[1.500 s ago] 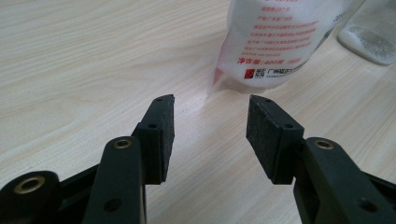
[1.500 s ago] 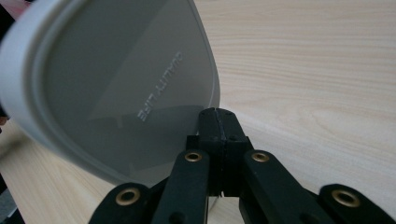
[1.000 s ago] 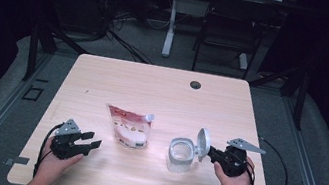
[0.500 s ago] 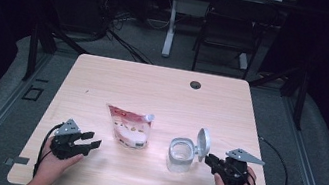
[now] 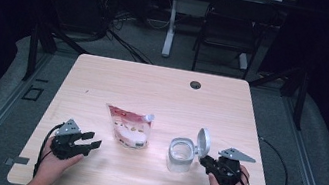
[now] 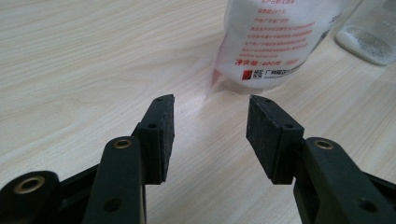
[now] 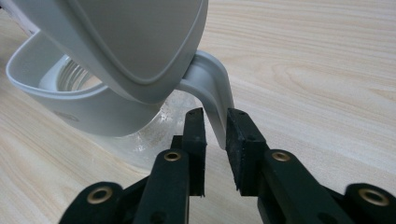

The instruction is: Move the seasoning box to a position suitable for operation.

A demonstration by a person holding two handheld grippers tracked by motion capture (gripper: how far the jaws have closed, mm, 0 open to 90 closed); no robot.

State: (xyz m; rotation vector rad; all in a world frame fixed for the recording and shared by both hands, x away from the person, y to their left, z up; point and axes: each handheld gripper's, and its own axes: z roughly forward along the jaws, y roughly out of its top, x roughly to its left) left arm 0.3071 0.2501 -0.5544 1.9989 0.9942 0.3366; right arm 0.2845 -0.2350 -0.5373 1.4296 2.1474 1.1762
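The right gripper (image 5: pixel 208 163) has just eased its jaws apart around the hinge strap of the jar (image 5: pixel 180 154) (flip lid (image 5: pixel 203 140) upright) near the right edge, while the left gripper (image 5: pixel 88 142) gapes empty, white pouch (image 5: pixel 129 127) between them.

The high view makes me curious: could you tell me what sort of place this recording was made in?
Probably a lab or recording studio: a lone wooden table under bright light, dark surroundings, loose cables on the floor behind, and an office chair at another desk.
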